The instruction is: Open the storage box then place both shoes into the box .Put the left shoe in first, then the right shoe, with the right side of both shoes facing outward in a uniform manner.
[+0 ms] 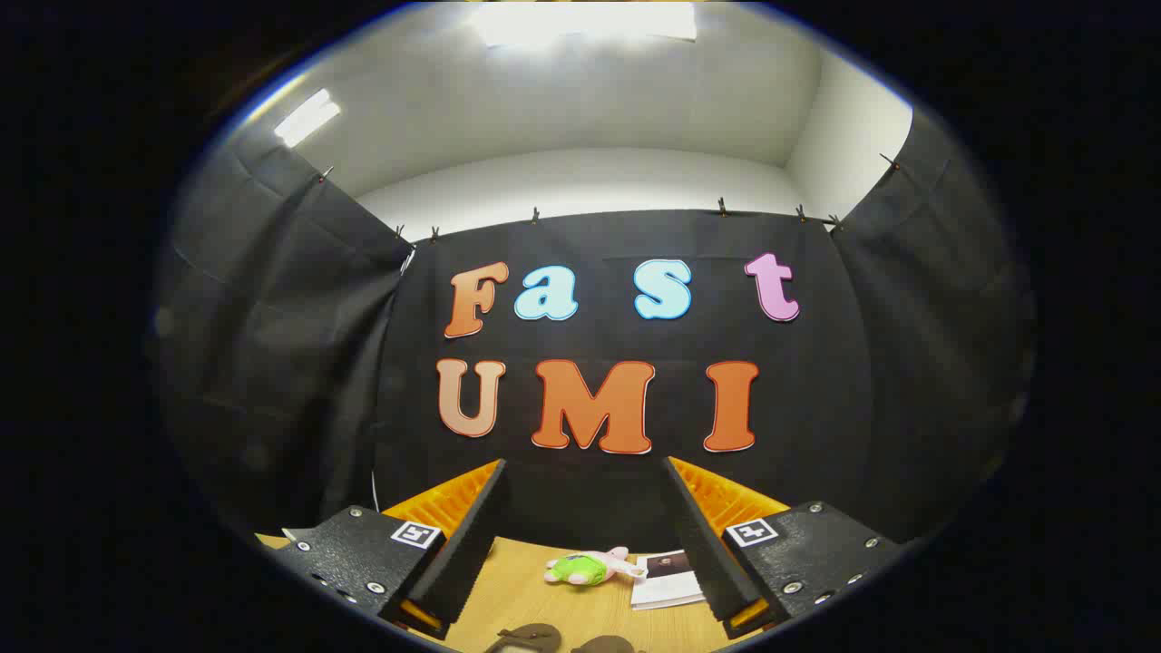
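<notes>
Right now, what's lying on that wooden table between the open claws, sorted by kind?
Shoes (brown, partly seen): 2
Plush toy (green and pink): 1
Printed paper: 1
Total: 4
The gripper is open, gripping nothing.

Black cloth wall hangs ahead of the fingers, clipped along its top edge; more black cloth drapes either side; white ceiling above carries lit panels; wooden tabletop lies below.
</notes>
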Demonstrator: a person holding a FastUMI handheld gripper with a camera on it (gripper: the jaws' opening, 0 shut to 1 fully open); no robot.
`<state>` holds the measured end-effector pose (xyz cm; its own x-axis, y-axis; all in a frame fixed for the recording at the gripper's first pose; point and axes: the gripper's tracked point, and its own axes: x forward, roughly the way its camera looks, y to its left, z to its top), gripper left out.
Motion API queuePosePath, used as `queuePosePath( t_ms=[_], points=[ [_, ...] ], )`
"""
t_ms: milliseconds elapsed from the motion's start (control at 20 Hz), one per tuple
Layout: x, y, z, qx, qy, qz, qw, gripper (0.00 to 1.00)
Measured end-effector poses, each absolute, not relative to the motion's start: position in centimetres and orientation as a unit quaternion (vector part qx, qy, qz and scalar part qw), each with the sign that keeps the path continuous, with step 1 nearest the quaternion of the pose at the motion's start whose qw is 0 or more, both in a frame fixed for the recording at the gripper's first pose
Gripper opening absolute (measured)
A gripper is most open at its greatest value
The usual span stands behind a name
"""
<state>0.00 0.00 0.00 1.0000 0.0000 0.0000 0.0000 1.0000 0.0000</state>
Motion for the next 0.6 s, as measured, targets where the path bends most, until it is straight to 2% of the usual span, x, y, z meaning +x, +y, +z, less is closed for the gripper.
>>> queuePosePath(
  t_ms=[600],
  points=[
    [-0.32,0.48,-0.02,0.006,0.004,0.008,1.000,0.98]
  ],
)
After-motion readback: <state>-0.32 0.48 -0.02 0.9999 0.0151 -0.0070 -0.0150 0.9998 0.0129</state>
